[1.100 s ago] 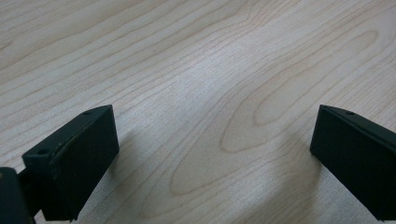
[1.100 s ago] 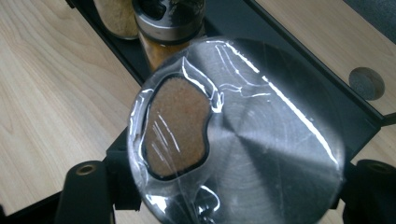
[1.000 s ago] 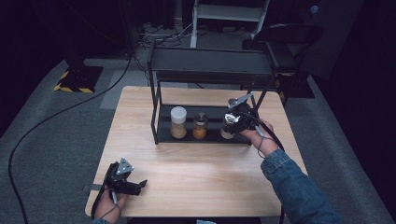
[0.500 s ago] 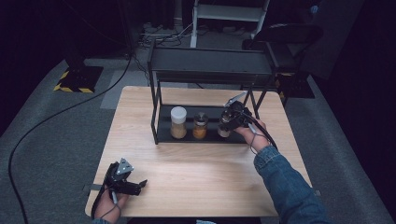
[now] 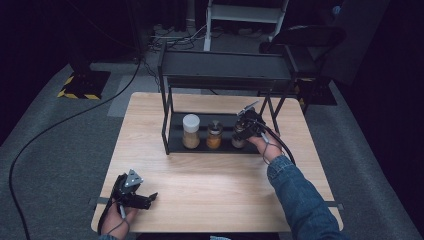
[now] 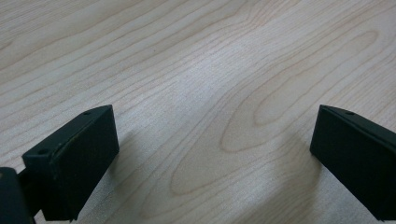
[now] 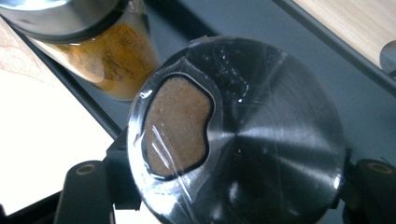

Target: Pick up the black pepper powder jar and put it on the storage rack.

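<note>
Right gripper [image 5: 243, 129] is clamped on a spice jar [image 5: 238, 135], one jaw on each side of it just under the metal lid [image 7: 243, 135]. In the right gripper view the lid sits squarely between the jaws, camera looking down onto it; brown powder shows through a clear window in the lid. From the high view the jar is at the right end of the rack's lower shelf [image 5: 175, 145], just right of the amber jar [image 5: 214, 135]; whether its base touches the shelf is hard to tell from here, the gripper and the dark shelf mask it. White-lidded jar [image 5: 190, 131] stands at the left of the row, all three in a line, near each other but apart. In the right gripper view the amber jar with orange powder lies just beyond the held one.

Left gripper [image 5: 142, 199] rests low over the table [image 5: 210, 185] near its front left corner, well apart from the rack, jaws wide apart over bare wood
</note>
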`<state>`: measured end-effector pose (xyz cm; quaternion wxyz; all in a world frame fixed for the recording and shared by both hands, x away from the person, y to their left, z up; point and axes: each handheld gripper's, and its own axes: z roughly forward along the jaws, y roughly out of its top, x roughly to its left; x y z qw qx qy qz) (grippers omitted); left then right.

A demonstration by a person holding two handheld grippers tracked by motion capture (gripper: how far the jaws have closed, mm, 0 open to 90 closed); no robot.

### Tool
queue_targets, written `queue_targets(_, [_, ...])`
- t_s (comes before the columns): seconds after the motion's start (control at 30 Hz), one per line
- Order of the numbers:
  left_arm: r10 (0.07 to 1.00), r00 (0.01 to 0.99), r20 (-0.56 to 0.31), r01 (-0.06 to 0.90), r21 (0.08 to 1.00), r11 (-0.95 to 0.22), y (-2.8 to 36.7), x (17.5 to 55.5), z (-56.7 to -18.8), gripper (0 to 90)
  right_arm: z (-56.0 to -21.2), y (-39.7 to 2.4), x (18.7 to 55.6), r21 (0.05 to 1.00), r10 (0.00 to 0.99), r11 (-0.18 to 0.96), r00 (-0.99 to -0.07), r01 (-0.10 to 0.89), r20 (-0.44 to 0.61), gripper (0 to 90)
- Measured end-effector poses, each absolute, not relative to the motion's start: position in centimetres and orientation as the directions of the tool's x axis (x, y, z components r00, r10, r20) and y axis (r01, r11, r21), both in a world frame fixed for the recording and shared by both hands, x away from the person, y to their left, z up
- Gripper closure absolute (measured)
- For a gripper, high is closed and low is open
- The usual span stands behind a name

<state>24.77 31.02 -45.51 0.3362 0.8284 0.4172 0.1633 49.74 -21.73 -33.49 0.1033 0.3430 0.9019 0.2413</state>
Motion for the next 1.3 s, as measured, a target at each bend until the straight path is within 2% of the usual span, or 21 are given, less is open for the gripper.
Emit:
queue_targets(0.43, [0.801, 0.599, -0.01, 0.581, 0.693, -0.426, 31.0, 24.8, -45.5, 1.1, -34.4, -22.5, 50.0, 0.514, 0.67, 0.637, -0.742, 0.575, 0.001, 30.3])
queue_targets(0.53, [0.801, 0.599, -0.01, 0.581, 0.693, -0.426, 31.0, 24.8, -45.5, 1.1, -34.1, -22.7, 50.2, 0.512, 0.678, 0.624, -0.735, 0.59, 0.02, 17.6])
queue_targets(0.63, [0.801, 0.599, -0.01, 0.581, 0.693, -0.426, 31.0, 24.8, -45.5, 1.1, -33.4, -23.1, 49.7, 0.531, 0.68, 0.616, -0.733, 0.582, 0.015, 13.4])
queue_targets(0.87, [0.801, 0.599, -0.01, 0.581, 0.693, -0.426, 31.0, 24.8, -45.5, 1.1, -31.2, -23.9, 47.7, 0.56, 0.675, 0.615, -0.738, 0.554, -0.012, 8.6])
queue_targets(1.3, [0.801, 0.598, -0.01, 0.581, 0.694, -0.425, 31.0, 24.8, -45.5, 1.1, -28.0, -26.7, 41.9, 0.643, 0.668, 0.59, -0.743, 0.489, -0.048, 1.8])
